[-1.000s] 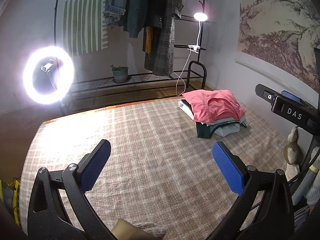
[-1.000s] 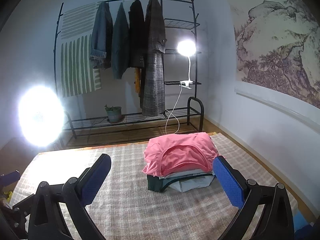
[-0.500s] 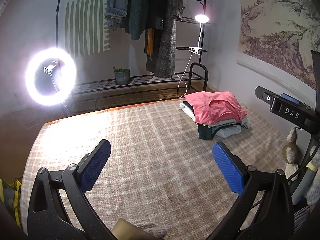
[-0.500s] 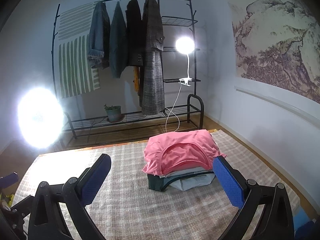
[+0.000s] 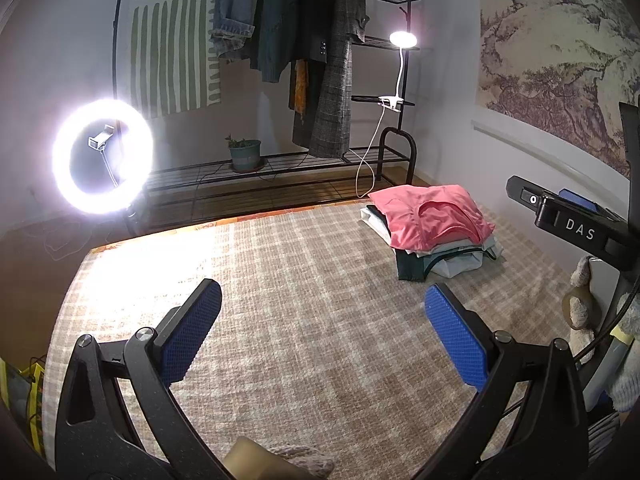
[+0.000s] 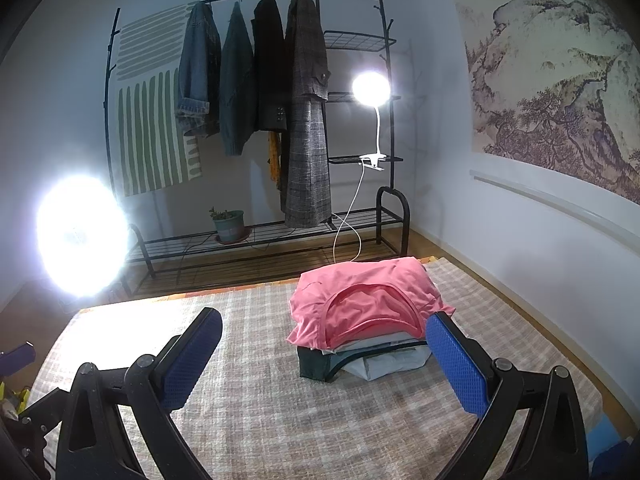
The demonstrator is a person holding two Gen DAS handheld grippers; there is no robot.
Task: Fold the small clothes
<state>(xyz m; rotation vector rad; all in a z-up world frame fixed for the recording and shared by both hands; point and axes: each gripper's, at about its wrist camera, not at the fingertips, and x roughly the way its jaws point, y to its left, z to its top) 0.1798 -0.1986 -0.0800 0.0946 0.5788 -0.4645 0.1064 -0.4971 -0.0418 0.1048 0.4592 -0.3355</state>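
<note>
My left gripper [image 5: 322, 332] spread wide, holding nothing, above bare plaid bedcover [image 5: 300, 280], my right gripper [image 6: 320, 354] likewise spread and empty, pink top [image 6: 360, 302] crowning folded clothes stack [image 6: 368, 360] just ahead, right of centre

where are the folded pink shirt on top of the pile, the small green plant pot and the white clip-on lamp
folded pink shirt [image 6: 360, 300], right wrist view, on the flat top panel above the neckline
small green plant pot [image 6: 229, 227], right wrist view, on the pot's front wall
white clip-on lamp [image 6: 371, 88], right wrist view, on the glowing round head
</note>
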